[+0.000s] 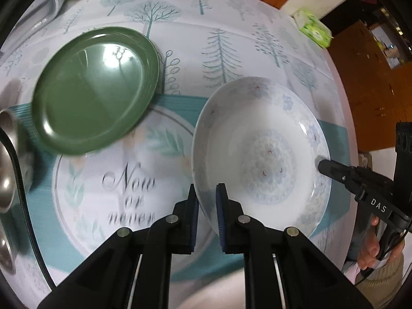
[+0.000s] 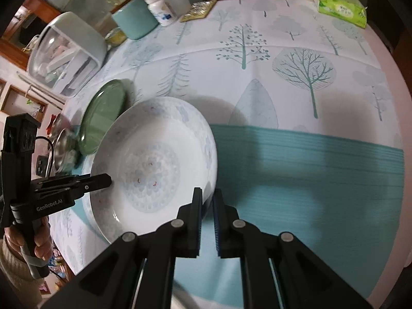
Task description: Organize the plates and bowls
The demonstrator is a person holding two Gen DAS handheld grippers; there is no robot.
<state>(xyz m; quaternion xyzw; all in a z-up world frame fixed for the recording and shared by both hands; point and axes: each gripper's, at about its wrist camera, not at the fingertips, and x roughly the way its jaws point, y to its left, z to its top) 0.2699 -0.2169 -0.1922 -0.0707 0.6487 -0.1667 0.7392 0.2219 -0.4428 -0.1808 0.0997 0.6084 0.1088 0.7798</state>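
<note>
Both tools pinch white bowl (image 1: 260,154) rim: left tool (image 1: 207,216), right tool (image 2: 206,219). Bowl tilted, lifted off worktop (image 2: 296,51). Next, likely: carry toward green plate (image 1: 95,87), set down level.

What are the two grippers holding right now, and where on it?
Both pinch the white floral bowl by its rim: the left gripper on one edge, the right gripper on the opposite edge.

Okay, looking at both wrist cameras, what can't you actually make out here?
- Left wrist view: metal bowls cut off by the left edge, blurred.
- Left wrist view: green plate motion-blurred.
- Right wrist view: green plate's near edge hidden behind the white bowl.
- Both views: tissue pack print too small.
</note>
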